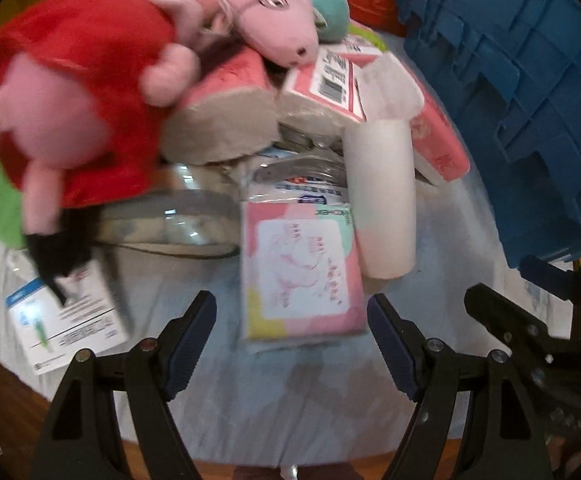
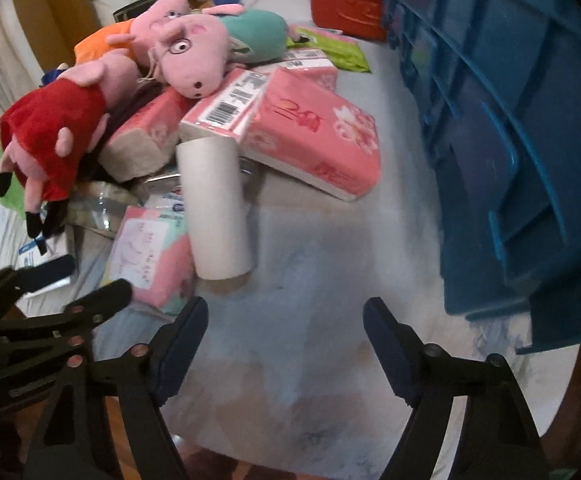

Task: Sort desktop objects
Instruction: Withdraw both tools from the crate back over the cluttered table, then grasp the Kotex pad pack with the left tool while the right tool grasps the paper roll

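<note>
My view: a blue crate fills the tabletop's right. Left of it, pink plush pigs top tissue packs; a white roll lies nearer. My left hand-held gripper and right hand-held gripper gape, empty.

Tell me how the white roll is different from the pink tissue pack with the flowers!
The white roll is a plain round tube; the pink tissue pack is a flat-sided block with printed flowers. The roll lies on the cloth; the pack sits tilted, propped on the pile. Both are soft paper goods, touching where the roll's far end meets the pack.
</note>
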`<control>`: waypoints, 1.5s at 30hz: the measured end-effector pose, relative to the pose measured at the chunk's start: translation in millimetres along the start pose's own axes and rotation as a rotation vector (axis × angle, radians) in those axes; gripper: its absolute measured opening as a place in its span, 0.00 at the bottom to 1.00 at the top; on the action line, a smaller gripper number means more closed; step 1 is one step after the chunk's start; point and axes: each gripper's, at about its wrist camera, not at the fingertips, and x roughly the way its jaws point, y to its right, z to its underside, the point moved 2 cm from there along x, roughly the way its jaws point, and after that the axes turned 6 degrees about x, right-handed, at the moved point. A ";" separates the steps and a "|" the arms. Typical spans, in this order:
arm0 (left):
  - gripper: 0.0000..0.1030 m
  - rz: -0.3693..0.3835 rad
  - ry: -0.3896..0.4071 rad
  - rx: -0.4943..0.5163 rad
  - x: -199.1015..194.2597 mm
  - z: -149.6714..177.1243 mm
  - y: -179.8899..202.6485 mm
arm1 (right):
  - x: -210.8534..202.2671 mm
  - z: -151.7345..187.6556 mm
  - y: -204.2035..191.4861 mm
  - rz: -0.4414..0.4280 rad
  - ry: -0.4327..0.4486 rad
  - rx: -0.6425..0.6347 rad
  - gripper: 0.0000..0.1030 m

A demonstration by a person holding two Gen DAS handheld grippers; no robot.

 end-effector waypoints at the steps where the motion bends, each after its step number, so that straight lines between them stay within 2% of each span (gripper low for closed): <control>1: 0.75 0.010 -0.010 0.002 7.4 -2.2 1.8 | 1.6 -0.6 1.3 -0.002 0.000 -0.001 0.79; 5: 0.75 -0.006 -0.049 -0.002 35.0 -7.0 -0.5 | 8.5 -6.9 -1.0 -0.005 0.007 -0.013 0.78; 6: 0.70 0.003 -0.050 -0.010 37.9 -7.0 -2.6 | 10.7 -9.2 -3.3 -0.015 0.010 -0.017 0.78; 9: 0.68 0.007 -0.025 -0.041 34.4 -5.4 -12.9 | 18.6 -16.8 -11.3 -0.040 0.012 -0.035 0.78; 15: 0.68 -0.003 -0.008 -0.016 33.4 -4.0 -17.5 | 33.7 -30.3 -26.6 -0.109 -0.002 -0.046 0.78; 21: 0.68 0.013 -0.005 -0.014 33.8 -3.8 -17.2 | 52.4 -38.6 -50.4 -0.139 -0.032 -0.088 0.78; 24: 0.68 0.013 -0.003 -0.008 33.4 -3.6 -16.3 | 62.3 -39.9 -59.0 -0.138 -0.045 -0.101 0.70; 27: 0.67 0.010 0.000 -0.010 32.9 -3.3 -15.7 | 70.1 -39.9 -60.3 -0.127 -0.052 -0.092 0.67; 29: 0.65 0.005 0.004 -0.002 31.2 -3.3 -13.6 | 71.0 -39.3 -59.6 -0.149 -0.055 -0.085 0.59; 31: 0.63 0.000 0.008 0.013 28.0 -2.8 -10.2 | 67.2 -37.6 -63.1 -0.159 -0.051 -0.096 0.44; 33: 0.62 -0.006 0.015 0.026 23.2 -1.0 -6.6 | 60.3 -33.9 -65.7 -0.130 -0.028 -0.117 0.44; 36: 0.62 0.000 0.034 0.038 10.2 1.1 -2.4 | 48.4 -28.9 -60.7 -0.138 -0.017 -0.102 0.44; 45: 0.62 -0.051 0.173 0.108 -64.2 -11.4 20.6 | -15.5 -31.4 -53.6 -0.091 0.112 -0.110 0.44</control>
